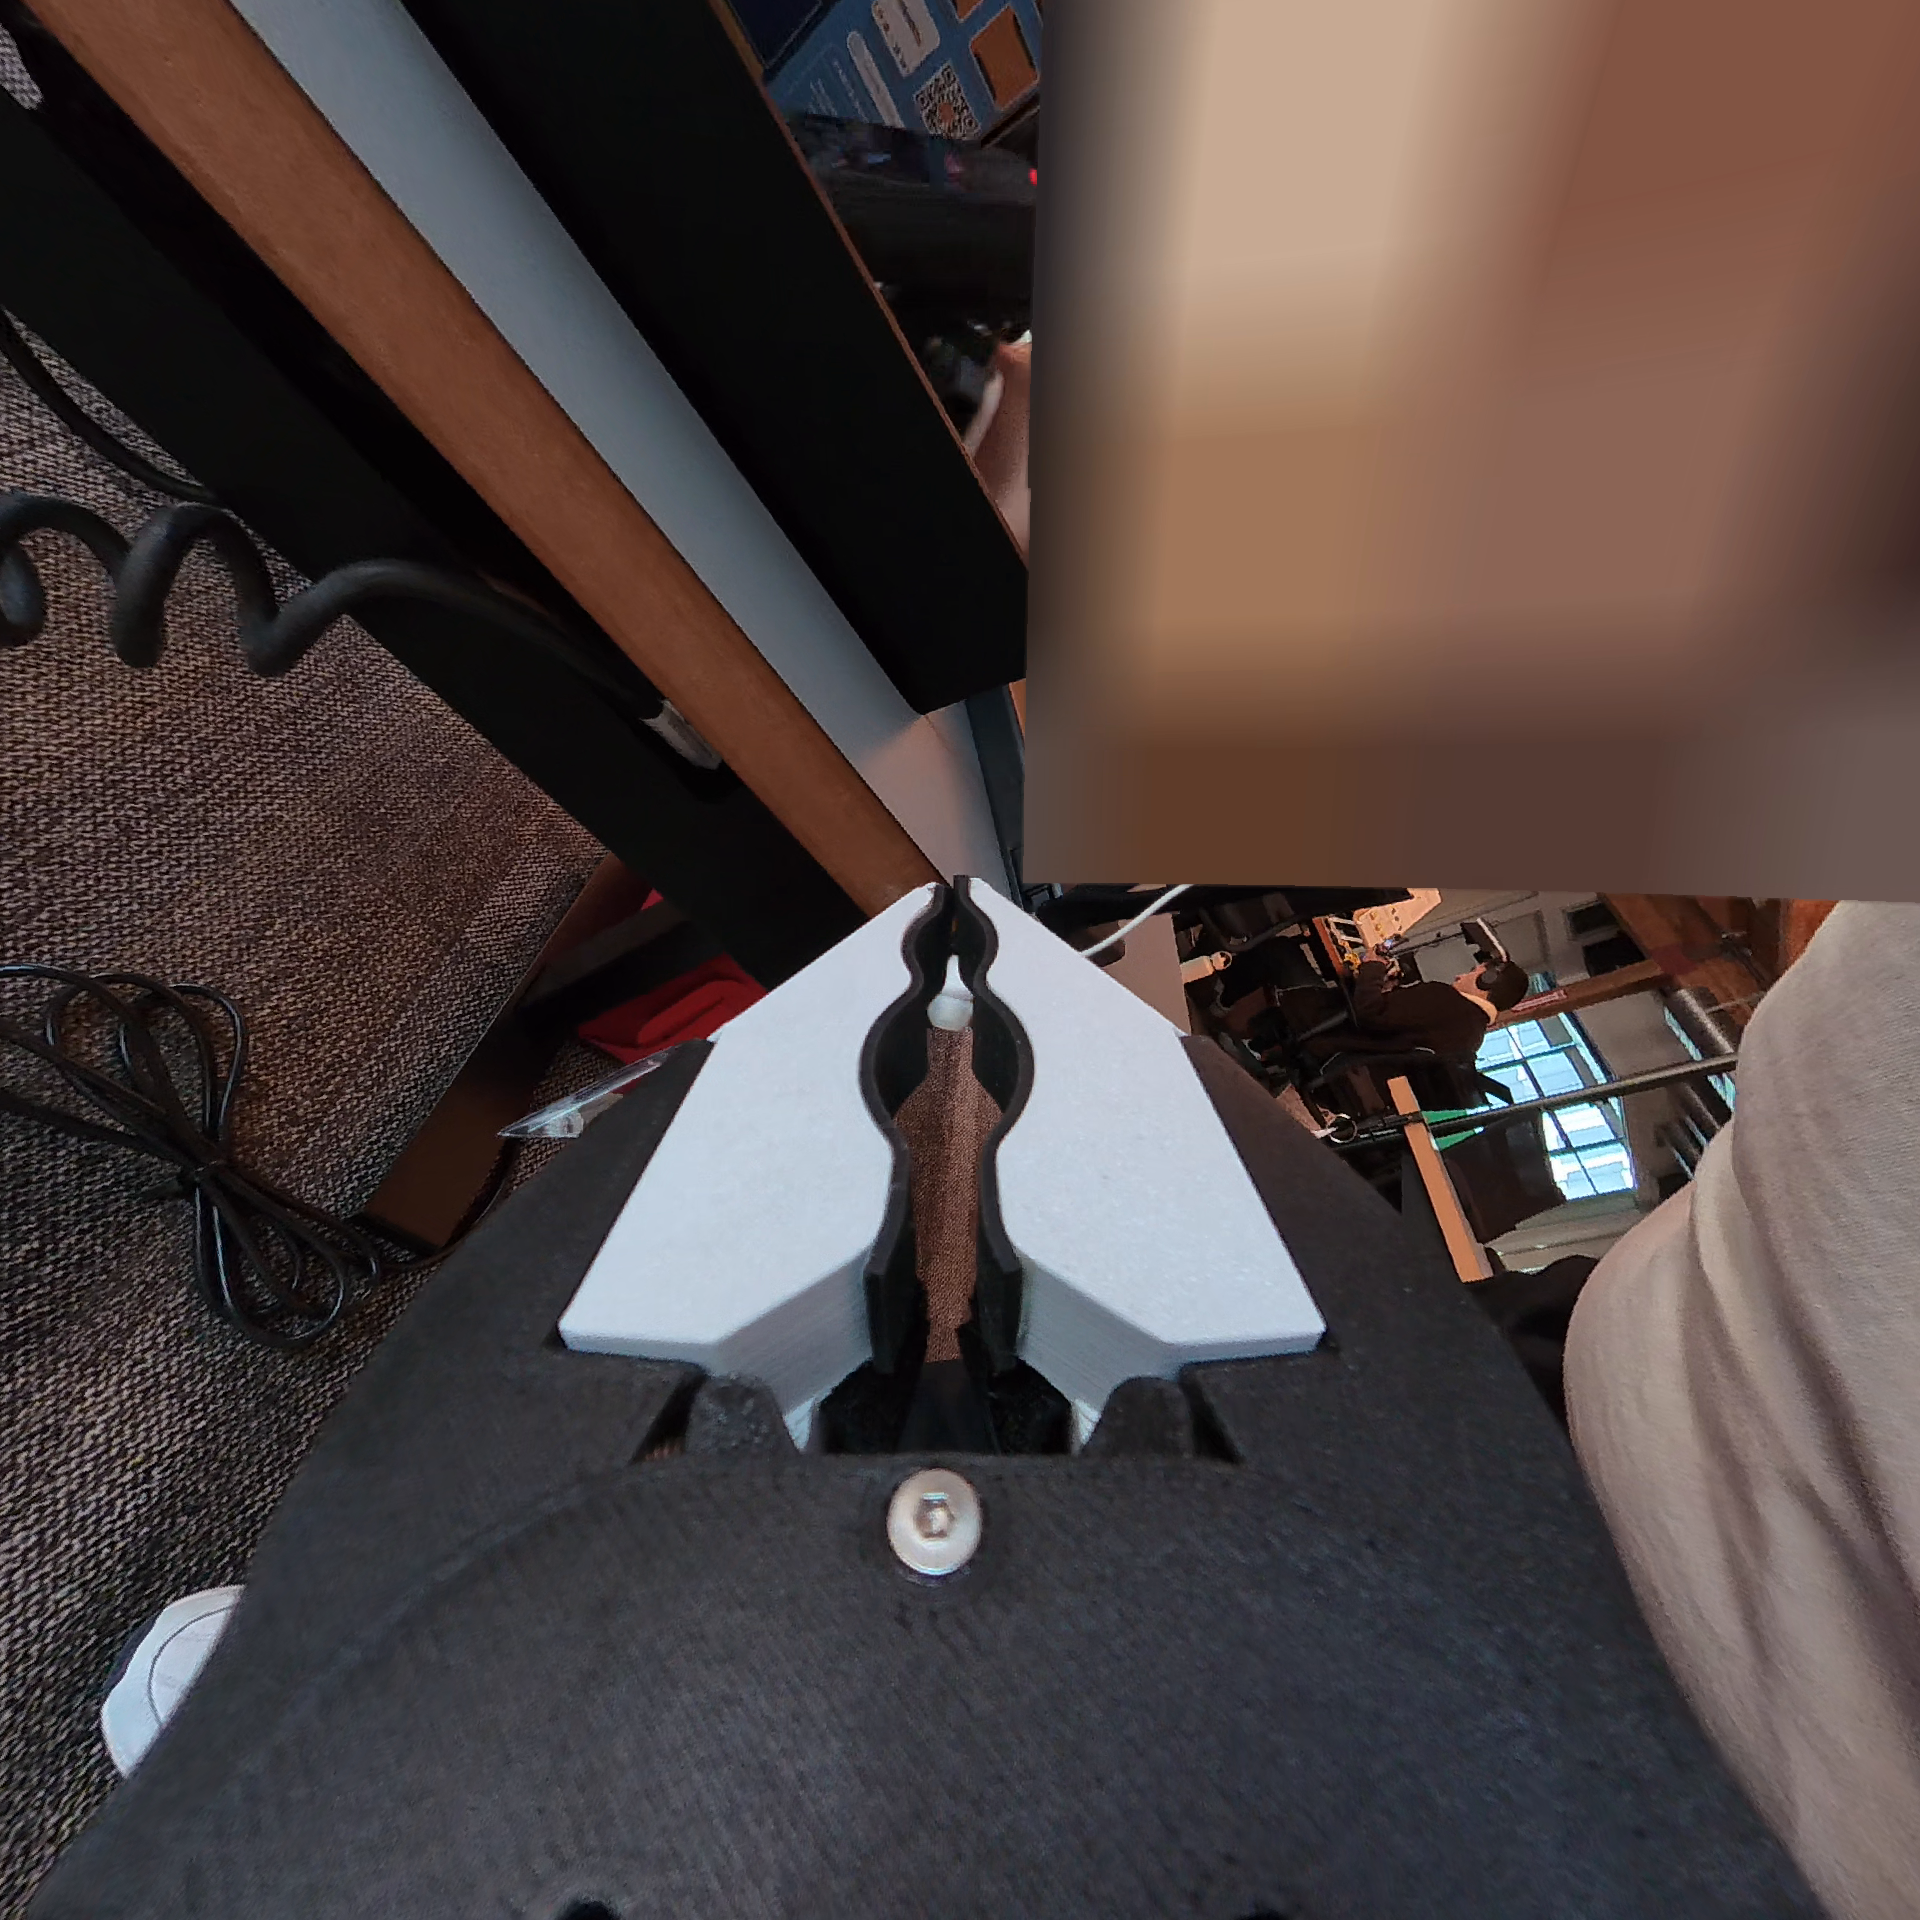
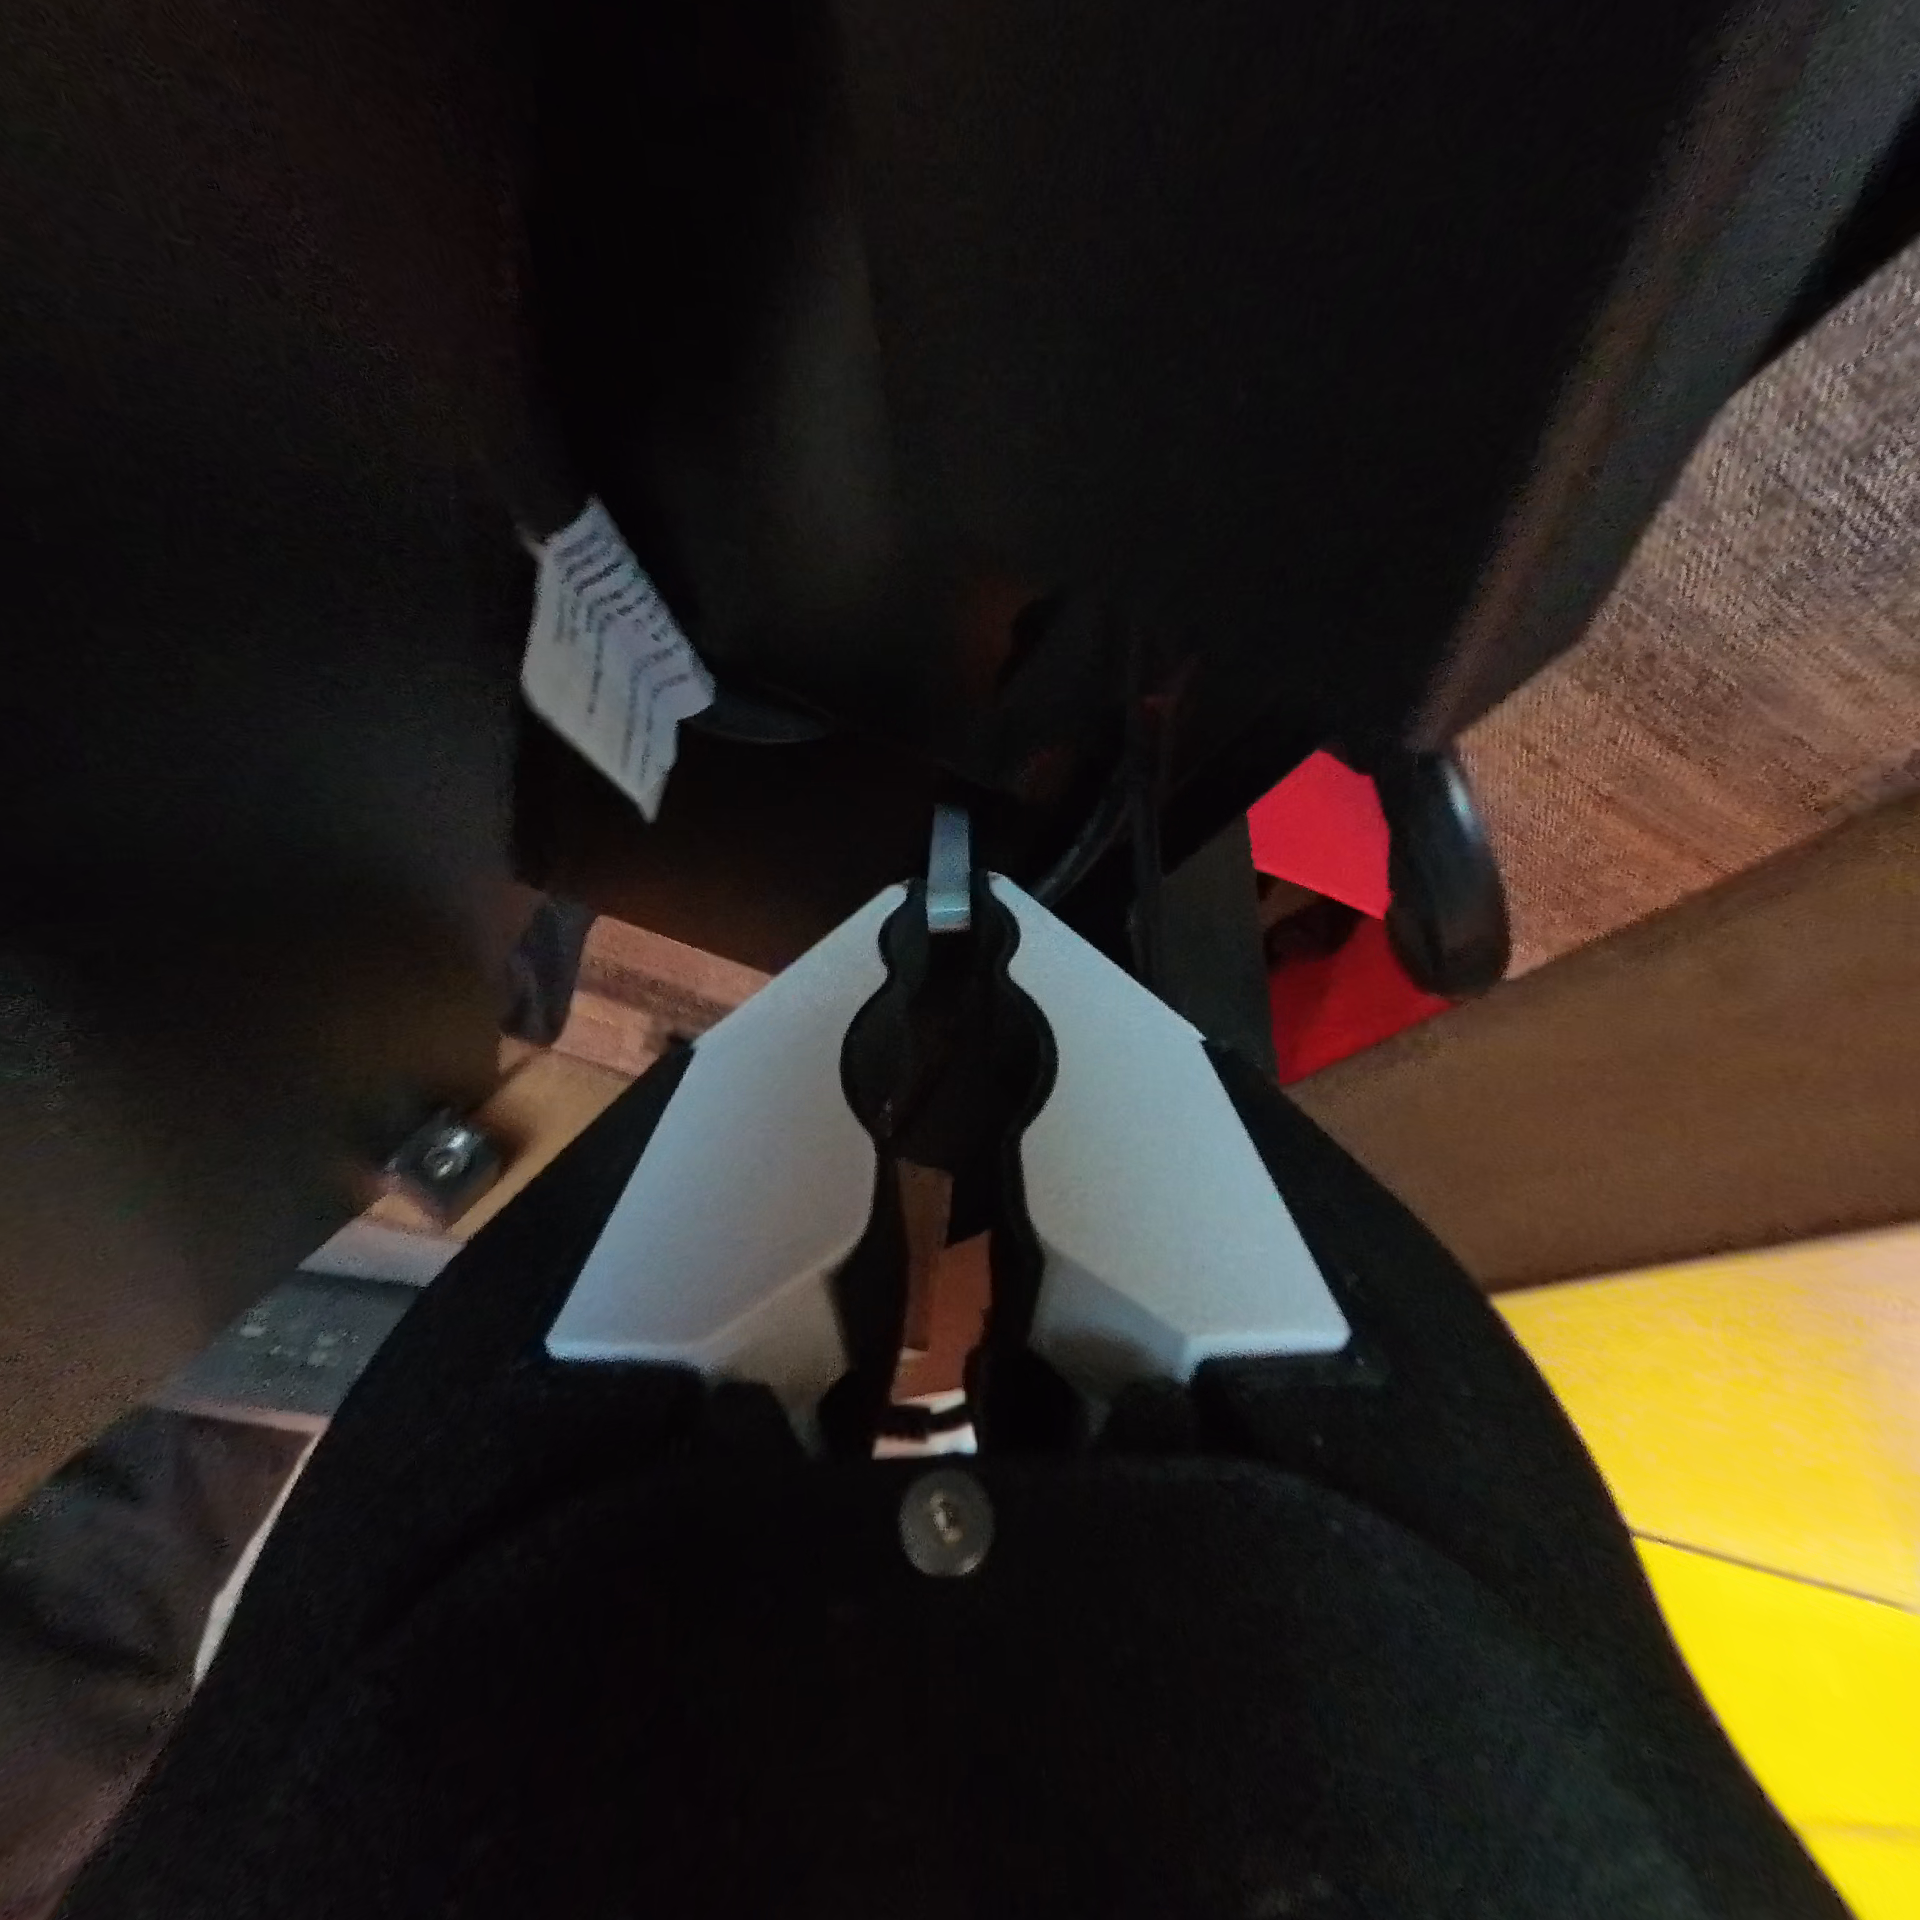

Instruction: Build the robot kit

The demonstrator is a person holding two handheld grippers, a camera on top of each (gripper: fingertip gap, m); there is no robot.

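The left tongs are clenched, their tips meeting, and a small white nub sits pinched between the dark liners just behind the tips; what it belongs to cannot be told. Its long axis seems to run along the fingers, pointing forward. Straight ahead of these tongs the wooden edge of the desk runs away up and to the left, with a pale strip and a black slab beside it. To the left and below lies grey carpet, with a coiled black cable and a bundled thin cord well apart from the tips. A red object lies just left of the tips, farther off. To the right is a pale cloth sleeve or trouser. The right tongs are likewise closed, gripping a thin grey flat strip that sticks out forward past the tips, its long axis in line with the fingers. Ahead is a dark, unreadable mass with a white printed tag up and left. To the right are a black caster-like knob, a red shape, and a yellow surface lower right.
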